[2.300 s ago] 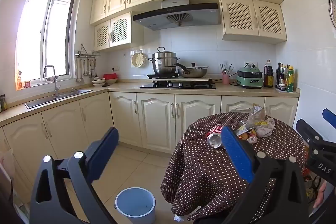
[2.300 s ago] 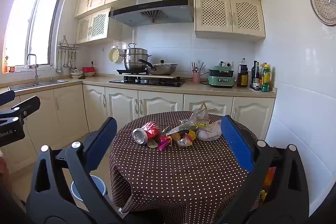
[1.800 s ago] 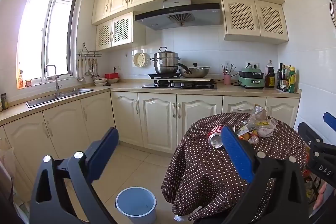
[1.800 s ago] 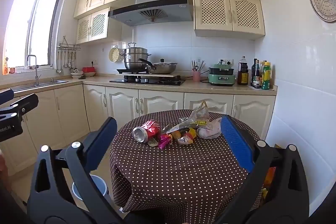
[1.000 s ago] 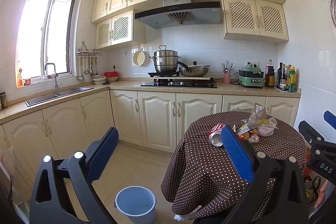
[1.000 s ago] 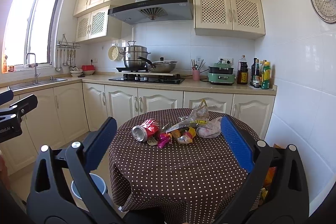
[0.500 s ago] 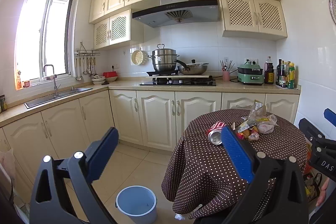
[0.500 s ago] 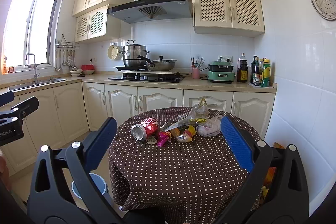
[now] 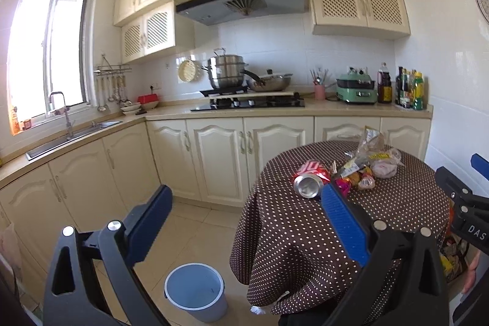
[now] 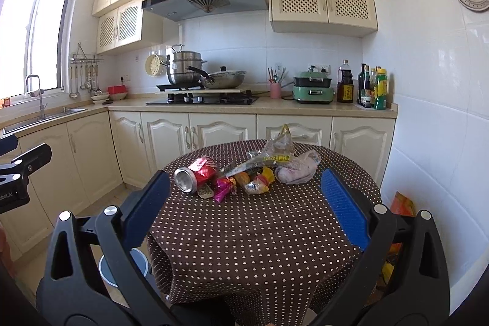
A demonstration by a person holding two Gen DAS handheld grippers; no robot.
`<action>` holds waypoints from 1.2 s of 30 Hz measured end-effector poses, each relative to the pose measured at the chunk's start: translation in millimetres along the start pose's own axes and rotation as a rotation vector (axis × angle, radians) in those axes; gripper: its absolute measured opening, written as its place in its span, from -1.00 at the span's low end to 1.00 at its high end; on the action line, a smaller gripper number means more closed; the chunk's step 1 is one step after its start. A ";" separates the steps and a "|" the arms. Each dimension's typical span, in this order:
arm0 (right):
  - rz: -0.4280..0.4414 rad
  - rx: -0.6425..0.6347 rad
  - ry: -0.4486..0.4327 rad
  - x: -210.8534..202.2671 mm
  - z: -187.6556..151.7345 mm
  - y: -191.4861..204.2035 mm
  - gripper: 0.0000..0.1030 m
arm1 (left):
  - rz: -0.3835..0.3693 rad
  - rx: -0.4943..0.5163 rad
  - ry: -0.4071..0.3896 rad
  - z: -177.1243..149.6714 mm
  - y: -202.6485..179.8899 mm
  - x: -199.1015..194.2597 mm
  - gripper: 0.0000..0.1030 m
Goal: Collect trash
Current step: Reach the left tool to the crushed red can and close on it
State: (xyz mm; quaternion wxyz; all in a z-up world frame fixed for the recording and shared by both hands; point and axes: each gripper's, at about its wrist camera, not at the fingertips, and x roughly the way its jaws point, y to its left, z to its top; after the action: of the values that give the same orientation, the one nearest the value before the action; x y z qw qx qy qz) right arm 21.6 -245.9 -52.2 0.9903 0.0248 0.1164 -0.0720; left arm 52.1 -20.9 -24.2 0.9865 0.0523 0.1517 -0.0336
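Crushed red can [image 10: 195, 173] and crinkled, perhaps foil, wrappers [image 10: 244, 177] lie heaped; both tongs [image 10: 244, 197] [image 9: 244, 210] gape empty.

Very little lettering reads clearly from where I hold my claws. On the black body of my right claw [image 9: 469, 226], seen at the edge of the left wrist view, white capitals spell "DAS" before the frame cuts them off, and on my left claw [image 10: 12, 194], seen at the edge of the right wrist view, I make out white letters ending in "AI", with the start cropped. The crushed red can [image 10: 195, 171] lying on the worktop and the yellow strip on the clear wrapper [image 10: 276, 157] both carry print, but it is too small and warped for me to read.
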 end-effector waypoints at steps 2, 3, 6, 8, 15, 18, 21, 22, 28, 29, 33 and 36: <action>-0.018 0.009 0.019 13.9 -2.5 -6.5 0.88 | -0.031 0.009 0.034 -1.5 -4.1 17.9 0.87; -0.027 0.015 0.031 22.1 -4.4 -10.1 0.88 | -0.043 0.013 0.046 -2.5 -6.9 26.3 0.87; -0.052 0.038 0.073 48.0 -11.1 -19.7 0.88 | -0.106 0.030 0.114 -6.8 -17.4 66.5 0.87; -0.071 0.054 0.116 70.1 -16.1 -27.7 0.88 | -0.138 0.037 0.161 -11.4 -25.9 91.1 0.87; -0.088 0.136 0.244 137.6 -28.6 -51.3 0.88 | -0.194 0.060 0.317 -13.4 -50.0 175.8 0.87; -0.063 0.147 0.262 158.3 -25.1 -47.0 0.88 | -0.242 -0.016 0.366 -7.7 -40.7 206.6 0.87; -0.043 0.121 0.270 180.7 -17.9 -31.0 0.88 | -0.259 -0.077 0.411 -2.9 -32.4 242.3 0.87; -0.036 0.114 0.277 187.9 -15.1 -26.3 0.88 | -0.262 -0.090 0.422 -2.0 -31.3 254.0 0.87; 0.022 0.014 0.334 243.0 -0.1 19.1 0.88 | -0.303 -0.158 0.490 -5.9 -24.5 315.8 0.87; 0.024 -0.001 0.344 251.0 -0.1 25.2 0.88 | -0.321 -0.173 0.501 -7.2 -22.6 324.7 0.87; -0.002 -0.071 0.399 278.8 -3.3 42.2 0.88 | -0.378 -0.221 0.547 -12.5 -20.6 355.5 0.87; -0.027 -0.109 0.435 288.9 -10.4 46.9 0.88 | -0.400 -0.243 0.576 -15.9 -24.4 376.7 0.86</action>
State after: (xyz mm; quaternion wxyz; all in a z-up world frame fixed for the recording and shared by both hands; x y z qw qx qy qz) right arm 304.2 -238.3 -128.4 0.9407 -0.0156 0.3311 -0.0719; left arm 403.9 -62.3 -155.5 0.8763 -0.0886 0.4333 -0.1912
